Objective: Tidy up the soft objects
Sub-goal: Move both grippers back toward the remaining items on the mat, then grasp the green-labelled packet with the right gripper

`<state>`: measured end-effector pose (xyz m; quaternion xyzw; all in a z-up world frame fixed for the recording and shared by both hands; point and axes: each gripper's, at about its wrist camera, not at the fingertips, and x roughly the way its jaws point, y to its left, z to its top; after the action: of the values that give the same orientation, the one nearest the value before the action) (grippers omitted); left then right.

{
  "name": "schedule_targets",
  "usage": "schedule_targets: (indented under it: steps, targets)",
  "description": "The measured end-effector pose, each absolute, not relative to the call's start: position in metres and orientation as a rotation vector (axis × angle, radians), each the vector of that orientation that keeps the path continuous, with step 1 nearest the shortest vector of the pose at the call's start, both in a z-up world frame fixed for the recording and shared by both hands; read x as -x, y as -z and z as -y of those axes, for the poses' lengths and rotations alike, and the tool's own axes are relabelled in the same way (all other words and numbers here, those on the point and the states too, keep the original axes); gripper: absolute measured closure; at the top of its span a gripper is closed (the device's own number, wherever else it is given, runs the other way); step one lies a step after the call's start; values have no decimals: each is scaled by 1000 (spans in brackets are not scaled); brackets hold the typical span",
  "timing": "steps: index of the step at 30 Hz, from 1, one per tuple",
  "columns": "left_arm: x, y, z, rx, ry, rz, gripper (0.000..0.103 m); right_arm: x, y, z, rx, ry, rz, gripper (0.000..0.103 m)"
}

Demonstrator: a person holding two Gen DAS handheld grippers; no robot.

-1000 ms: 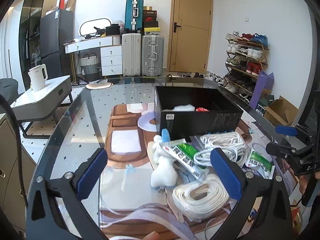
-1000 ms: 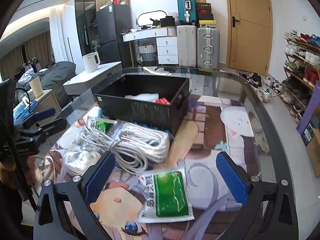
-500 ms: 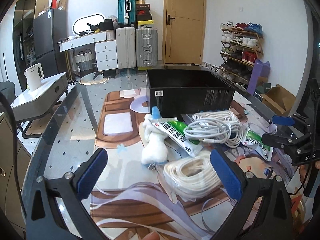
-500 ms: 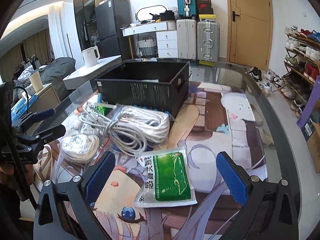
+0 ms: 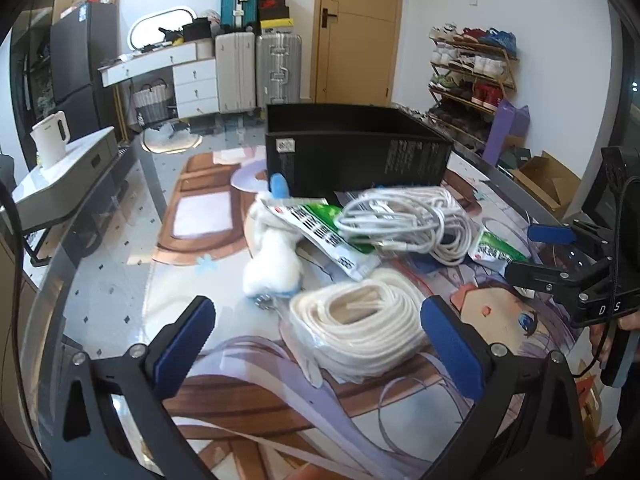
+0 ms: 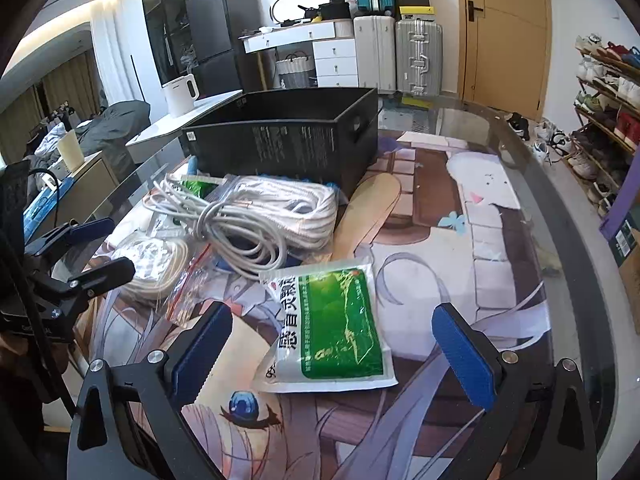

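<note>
A black open box (image 5: 352,152) (image 6: 288,140) stands mid-table. In front of it lie a white plush toy (image 5: 276,256), a green-white pouch (image 5: 328,232), a white cable bundle (image 5: 408,220) (image 6: 256,212) and a bagged cream rope coil (image 5: 360,324) (image 6: 156,260). A second green pouch (image 6: 336,320) lies just ahead of my right gripper (image 6: 332,352), which is open and empty. My left gripper (image 5: 316,340) is open and empty, low over the rope coil. Each gripper shows in the other's view: the right (image 5: 560,256), the left (image 6: 80,248).
The glass table has an anime-print mat (image 6: 440,240) and a curved edge (image 6: 568,208). Beyond it are suitcases (image 5: 260,68), a white desk (image 5: 168,64), a shoe rack (image 5: 472,76), a side table with a kettle (image 5: 52,144) and a door (image 5: 356,28).
Both grippers have dropped lower and closer to the table. The rope coil now sits between the left fingers, the green pouch nearer the right fingers. The box's inside is no longer visible.
</note>
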<state>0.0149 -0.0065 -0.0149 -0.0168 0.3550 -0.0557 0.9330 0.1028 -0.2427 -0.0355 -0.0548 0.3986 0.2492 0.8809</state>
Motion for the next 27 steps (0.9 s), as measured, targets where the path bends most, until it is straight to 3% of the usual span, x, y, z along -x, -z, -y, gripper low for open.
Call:
schedule_targets:
  steps: [11, 27]
  targets:
    - [-14, 18, 15, 34, 170, -761, 0, -102, 44, 236, 141, -547, -854, 11]
    - [-12, 20, 27, -5, 230, -770, 0, -95, 43, 223, 169, -590, -827, 45]
